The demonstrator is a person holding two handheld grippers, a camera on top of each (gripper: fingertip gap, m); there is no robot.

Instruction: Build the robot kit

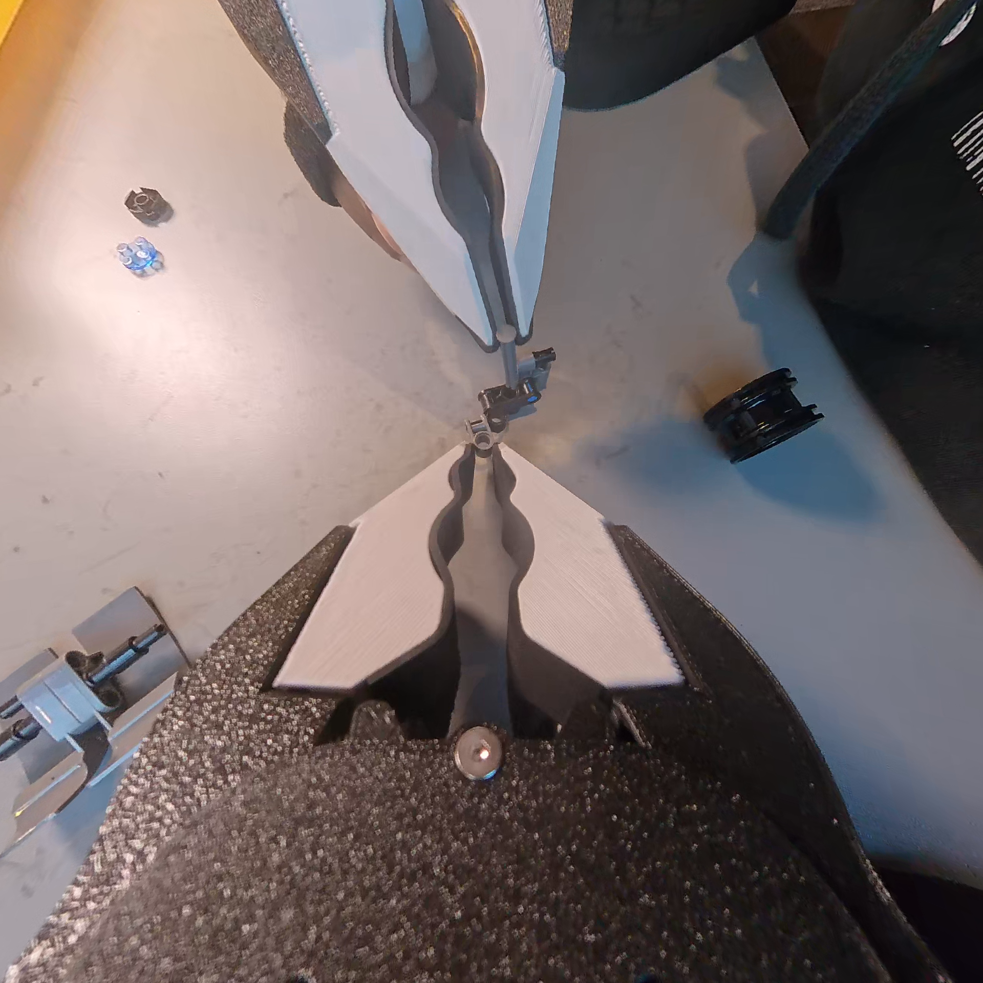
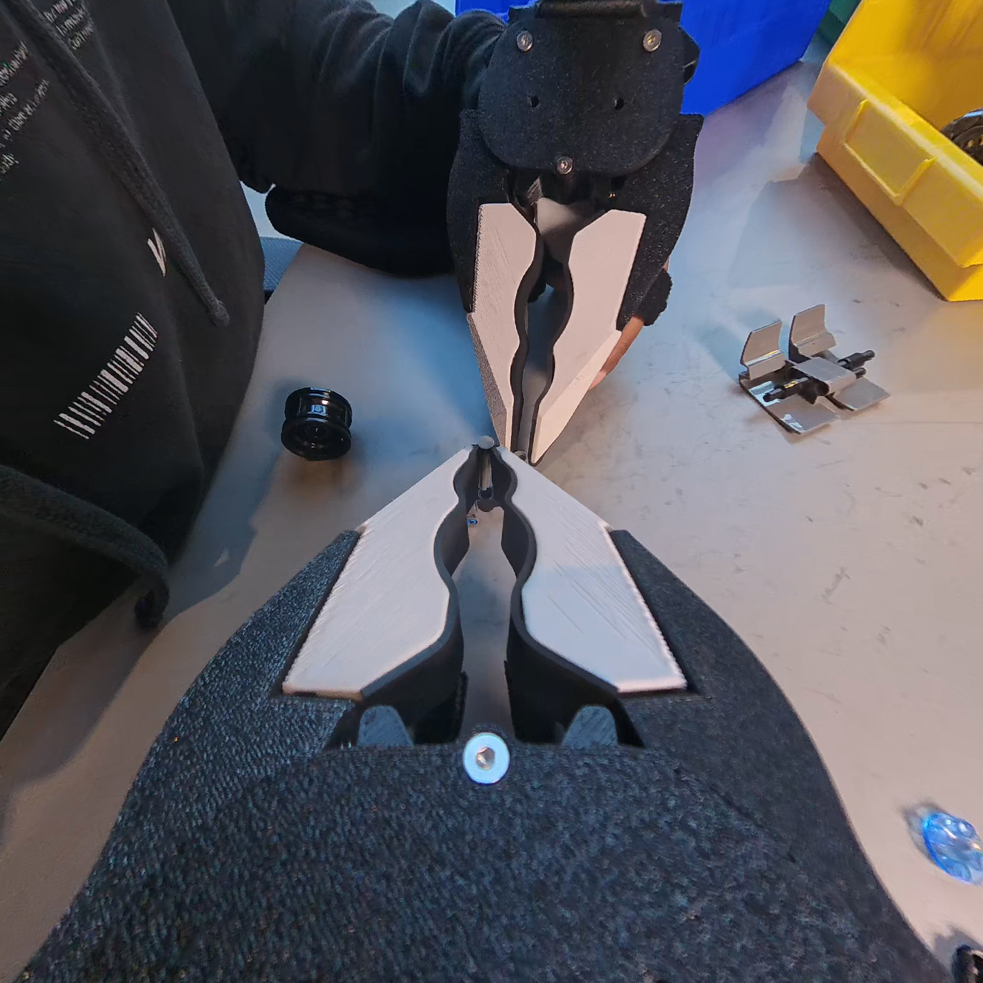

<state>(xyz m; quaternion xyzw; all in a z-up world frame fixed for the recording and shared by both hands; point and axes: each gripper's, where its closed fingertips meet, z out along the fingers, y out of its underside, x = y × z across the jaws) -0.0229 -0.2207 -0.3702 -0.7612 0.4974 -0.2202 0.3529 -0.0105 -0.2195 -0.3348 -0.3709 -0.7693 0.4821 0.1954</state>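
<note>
Grey axle [image 1: 509,367] pinched in my right gripper [image 1: 505,335] | left gripper [image 1: 483,446] jaws clamp small connector assembly [image 1: 505,404] | light, stiff, slippery; hold at ends.

My left white-fingered black gripper [image 1: 483,446] and right white-fingered black gripper [image 2: 485,448] are both clamped, tips nearly meeting, pointing at each other.

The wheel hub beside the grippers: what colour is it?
Glossy black wheel hub; clearest in the left wrist view.
</note>
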